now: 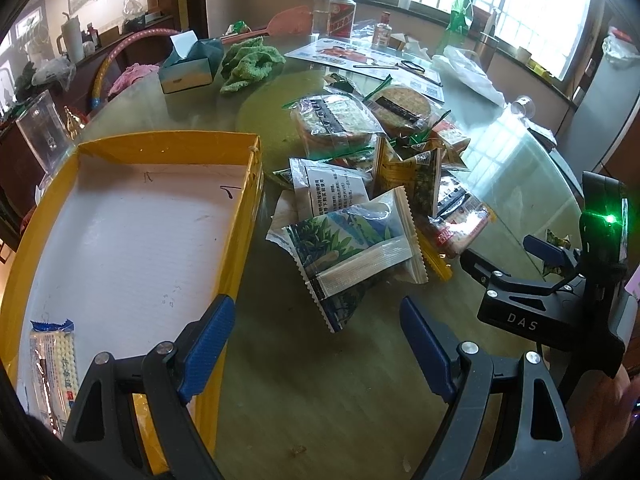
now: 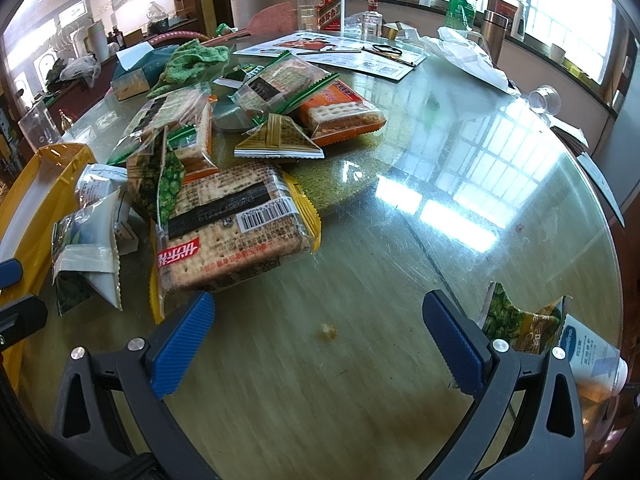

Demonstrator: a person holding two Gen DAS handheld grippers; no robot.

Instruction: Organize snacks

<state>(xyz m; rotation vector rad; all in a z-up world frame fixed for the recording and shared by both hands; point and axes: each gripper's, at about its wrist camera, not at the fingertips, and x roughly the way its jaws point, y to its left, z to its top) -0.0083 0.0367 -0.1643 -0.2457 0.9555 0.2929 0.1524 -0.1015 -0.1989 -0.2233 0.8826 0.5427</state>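
A pile of snack packets (image 1: 372, 184) lies on the glass table, right of a yellow tray (image 1: 240, 216) with a white floor. One cracker packet (image 1: 52, 364) lies in the tray's near left corner. My left gripper (image 1: 316, 348) is open and empty, just in front of a green-and-white pouch (image 1: 352, 248). My right gripper (image 2: 316, 340) is open and empty over bare table, its left finger close to a large cracker pack (image 2: 232, 228). The right gripper (image 1: 544, 264) also shows at the right of the left wrist view. The pile (image 2: 224, 128) fills the left of the right wrist view.
A pea packet (image 2: 516, 320) and a white bottle (image 2: 596, 356) lie by the right gripper's right finger. A tissue box (image 1: 188, 66), a green cloth (image 1: 252, 62), bottles (image 1: 342, 16), leaflets (image 1: 360, 56) and a plastic bag (image 1: 468, 72) stand at the far side. The table edge (image 2: 600, 208) curves at right.
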